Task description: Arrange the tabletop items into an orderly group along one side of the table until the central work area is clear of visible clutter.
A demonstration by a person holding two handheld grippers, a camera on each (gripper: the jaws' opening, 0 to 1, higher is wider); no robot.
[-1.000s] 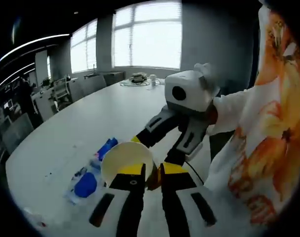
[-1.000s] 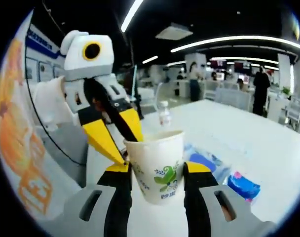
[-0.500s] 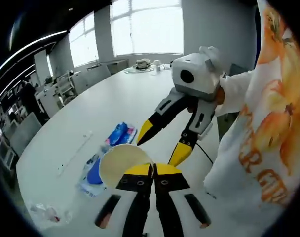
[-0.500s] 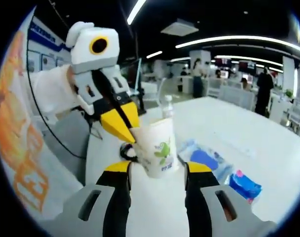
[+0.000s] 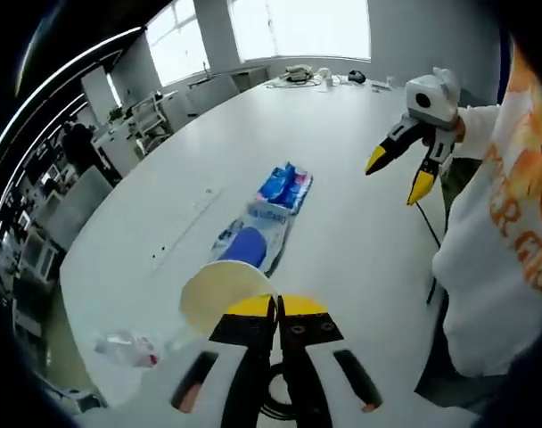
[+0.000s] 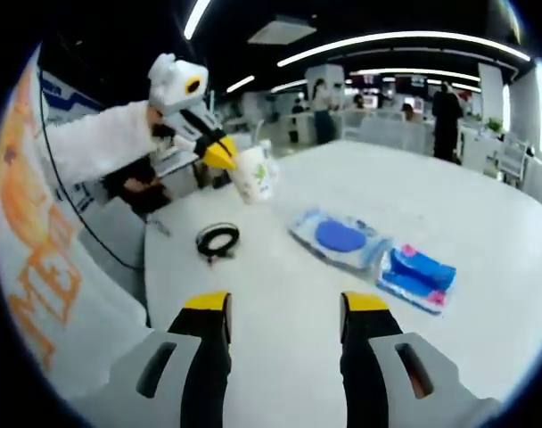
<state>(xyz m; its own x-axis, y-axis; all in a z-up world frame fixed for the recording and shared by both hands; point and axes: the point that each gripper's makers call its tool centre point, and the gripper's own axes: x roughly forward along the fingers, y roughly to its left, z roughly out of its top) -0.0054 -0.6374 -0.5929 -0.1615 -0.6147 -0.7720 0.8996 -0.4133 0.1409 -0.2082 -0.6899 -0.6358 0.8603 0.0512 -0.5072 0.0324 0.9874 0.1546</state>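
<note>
Since a second ago the paper cup (image 5: pixel 225 292) has passed from your right gripper (image 6: pixel 284 308) to your left gripper (image 5: pixel 276 310), and your two hands have drawn well apart. The cup now hangs in the air over the near end of the white table (image 5: pixel 253 134), pinched by its rim wall between the left jaws, which are closed almost flat on it. In the right gripper view you can see it tilted, printed side out, at the yellow tips of the far gripper.

Treat that cup as light, thin and easily crushed. A rim pinch holds it, but it will likely swing and dent, so set it down gently rather than squeezing harder. Whether anything is inside cannot be told.

Your right gripper is spread wide and empty above the table.

Below the cup lie a flat wet-wipes pack with a blue lid (image 5: pixel 250 241) and, just beyond it, a blue tissue packet (image 5: pixel 284 185). Both look soft and slippery-skinned, best taken across a short edge. A coiled black cable (image 6: pixel 217 239) lies near the table edge, limp; grip it through the coil. A crumpled clear wrapper (image 5: pixel 127 349) sits at the near corner.
</note>
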